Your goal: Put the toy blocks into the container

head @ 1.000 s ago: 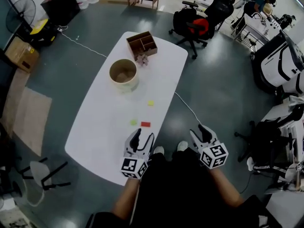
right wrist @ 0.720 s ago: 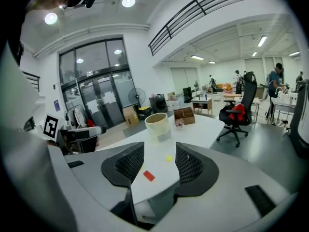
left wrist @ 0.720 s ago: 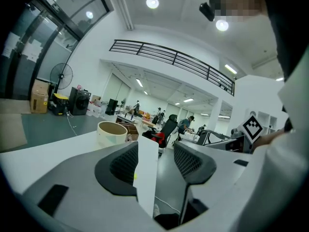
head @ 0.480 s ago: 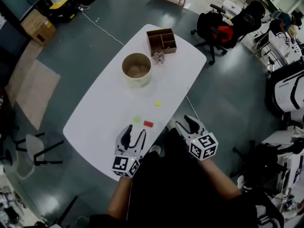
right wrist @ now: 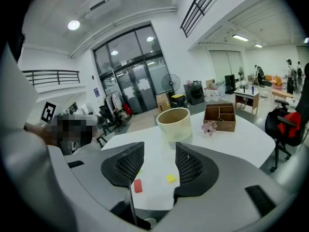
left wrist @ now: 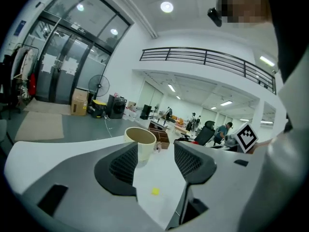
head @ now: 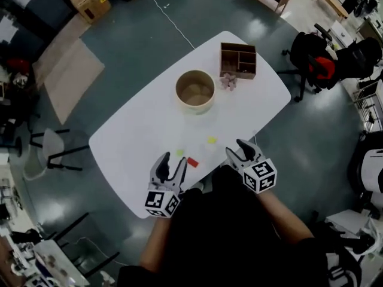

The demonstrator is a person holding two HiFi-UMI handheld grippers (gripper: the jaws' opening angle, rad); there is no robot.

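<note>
Your left hand-held gripper (head: 172,162) and right hand-held gripper (head: 237,149) hover at the near edge of the bench (head: 134,139), both with jaws wide and nothing between them. Between them lies the red block (head: 192,161), the green block (head: 179,153) just beside it, and the yellow block (head: 211,140) slightly farther. The container (head: 195,90) stands well beyond, mid-bench. Past it sit a pink flower (head: 228,82) and a box (head: 237,59).

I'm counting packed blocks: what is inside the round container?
The round container shows only its tan floor, no block. Its near wall covers a strip of that floor. The green block, red block and yellow block lie on the table.
</note>
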